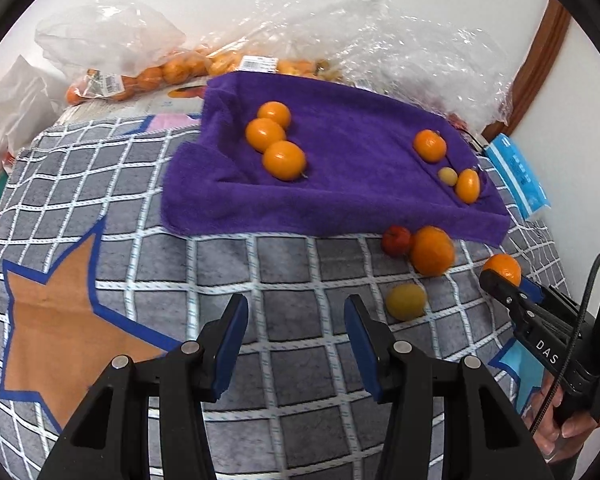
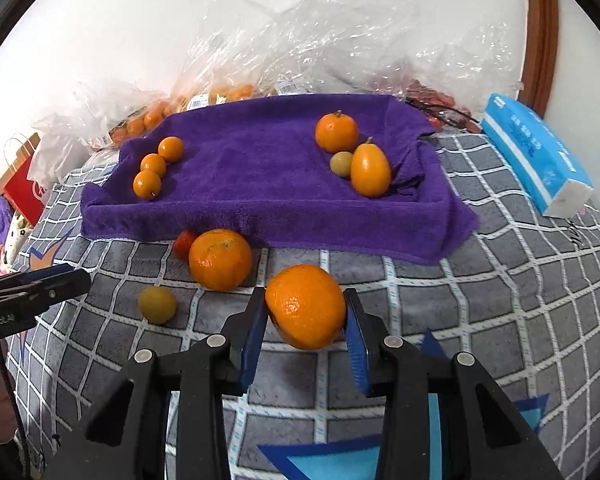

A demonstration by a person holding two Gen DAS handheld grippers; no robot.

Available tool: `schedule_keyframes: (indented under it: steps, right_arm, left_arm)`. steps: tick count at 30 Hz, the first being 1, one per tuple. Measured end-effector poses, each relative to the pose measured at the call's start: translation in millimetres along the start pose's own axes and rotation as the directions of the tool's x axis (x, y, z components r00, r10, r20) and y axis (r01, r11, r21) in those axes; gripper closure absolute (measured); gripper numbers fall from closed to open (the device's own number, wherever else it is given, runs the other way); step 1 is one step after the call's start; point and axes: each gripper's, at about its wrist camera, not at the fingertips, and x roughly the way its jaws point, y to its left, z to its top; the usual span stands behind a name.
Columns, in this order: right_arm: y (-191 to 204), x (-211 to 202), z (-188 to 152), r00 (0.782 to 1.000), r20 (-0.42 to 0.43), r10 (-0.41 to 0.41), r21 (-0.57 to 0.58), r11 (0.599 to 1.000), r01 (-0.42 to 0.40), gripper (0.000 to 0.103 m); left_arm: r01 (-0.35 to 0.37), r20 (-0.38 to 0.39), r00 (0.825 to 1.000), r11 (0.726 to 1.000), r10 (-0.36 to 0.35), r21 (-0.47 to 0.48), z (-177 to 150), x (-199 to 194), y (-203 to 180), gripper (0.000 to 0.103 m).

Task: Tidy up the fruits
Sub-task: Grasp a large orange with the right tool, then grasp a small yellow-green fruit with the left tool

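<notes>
On the left of the grid-pattern mat point(image 2: 500, 312), the left gripper point(image 1: 296, 320) hovers with its jaws apart and nothing between them; in the right wrist view its tips point(image 2: 56, 280) enter from the left edge. On the purple towel point(image 2: 252, 168), three small oranges point(image 2: 154, 166) lie in a touching row near the left end. In front of the towel, on the mat, a yellow-green fruit point(image 2: 157, 305) sits alone, near a large orange point(image 2: 220, 259) that touches a small red fruit point(image 2: 185, 245) at the towel's front edge. To the right of these, the right gripper point(image 2: 306, 308) is clamped on an orange point(image 2: 306, 306), one blue pad on each side of it; whether that orange touches the mat cannot be told. On the right part of the towel, a round orange with a stem point(image 2: 337, 132), a small yellow-green fruit point(image 2: 342, 164) and an oval orange point(image 2: 370, 170) form a close cluster, the last two touching. Clear plastic bags point(image 2: 320, 40) with more oranges lie behind the towel against the wall. A blue tissue pack point(image 2: 536, 156) rests at the far right, well apart from the fruit.
</notes>
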Motion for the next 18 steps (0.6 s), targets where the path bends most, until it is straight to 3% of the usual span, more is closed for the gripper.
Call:
schedule_keyframes:
  steps: [9,18]
  right_arm:
    - [-26,-25,-12,0.999,0.028,-0.033,0.039,0.999,0.032,0.066]
    - [-52,-37,-22,0.998,0.038,-0.058,0.071,0.996,0.056,0.066]
  left_arm:
    - [0.064,-0.005,0.998,0.997,-0.064,0.05,-2,3,-37,0.055]
    - [0.074,-0.036,0.997,0.993,-0.071,0.092,-5,18,-66,0.057]
